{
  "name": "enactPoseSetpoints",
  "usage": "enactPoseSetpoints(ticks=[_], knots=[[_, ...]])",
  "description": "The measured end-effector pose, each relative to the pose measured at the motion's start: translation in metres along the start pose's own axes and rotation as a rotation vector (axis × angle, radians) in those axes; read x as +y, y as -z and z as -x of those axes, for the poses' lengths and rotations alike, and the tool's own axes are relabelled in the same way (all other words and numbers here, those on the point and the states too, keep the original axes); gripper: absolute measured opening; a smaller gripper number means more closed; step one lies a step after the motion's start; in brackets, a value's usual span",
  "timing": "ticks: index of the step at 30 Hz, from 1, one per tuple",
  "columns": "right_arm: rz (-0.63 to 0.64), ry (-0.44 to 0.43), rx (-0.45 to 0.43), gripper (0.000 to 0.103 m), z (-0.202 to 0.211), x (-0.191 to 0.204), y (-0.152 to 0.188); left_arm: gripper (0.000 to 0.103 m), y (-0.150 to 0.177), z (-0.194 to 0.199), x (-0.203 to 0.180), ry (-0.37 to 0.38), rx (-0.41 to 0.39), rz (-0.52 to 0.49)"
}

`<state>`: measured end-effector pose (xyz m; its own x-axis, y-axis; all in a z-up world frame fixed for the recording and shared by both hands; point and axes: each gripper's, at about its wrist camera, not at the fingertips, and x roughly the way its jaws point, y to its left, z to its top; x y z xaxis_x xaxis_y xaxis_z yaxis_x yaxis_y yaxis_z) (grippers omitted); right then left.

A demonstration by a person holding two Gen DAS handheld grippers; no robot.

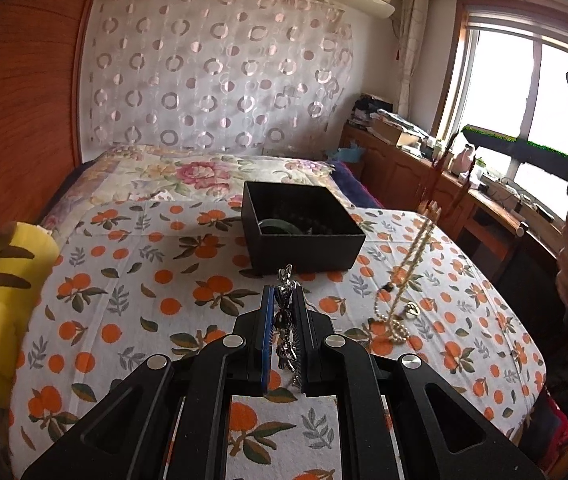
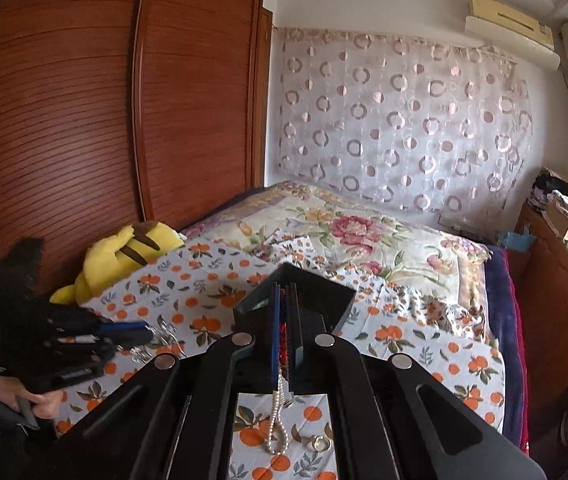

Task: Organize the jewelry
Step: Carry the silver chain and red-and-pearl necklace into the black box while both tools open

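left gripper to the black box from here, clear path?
Probably yes. The left gripper, shut on a silver chain, points straight at the open black box, with only bare orange-print bedspread between them. The pearl necklace hangs off to the right, outside that line.

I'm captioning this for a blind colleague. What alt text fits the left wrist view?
The left gripper pinches a silver chain above an orange-print bedspread, facing an open black box. A pearl necklace hangs at right, its end on the bed.
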<state>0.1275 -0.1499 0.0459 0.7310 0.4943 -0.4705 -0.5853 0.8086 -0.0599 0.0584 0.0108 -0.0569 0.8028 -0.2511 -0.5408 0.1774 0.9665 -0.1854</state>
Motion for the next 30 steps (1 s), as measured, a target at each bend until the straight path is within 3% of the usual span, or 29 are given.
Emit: enactPoseSetpoints(ticks=[6, 15, 30], knots=[[-0.004, -0.044, -0.039, 0.003, 0.015, 0.002, -0.015, 0.008, 0.002, -0.01, 0.008, -0.008, 0.024, 0.012], [0.053, -0.005, -0.039, 0.003, 0.018, 0.009, -0.027, 0.008, -0.006, -0.006, 0.012, -0.001, 0.002, 0.012], [-0.033, 0.014, 0.082, 0.003, -0.068, -0.025, -0.005, 0.008, -0.059, -0.025, 0.002, -0.007, -0.08, -0.045]])
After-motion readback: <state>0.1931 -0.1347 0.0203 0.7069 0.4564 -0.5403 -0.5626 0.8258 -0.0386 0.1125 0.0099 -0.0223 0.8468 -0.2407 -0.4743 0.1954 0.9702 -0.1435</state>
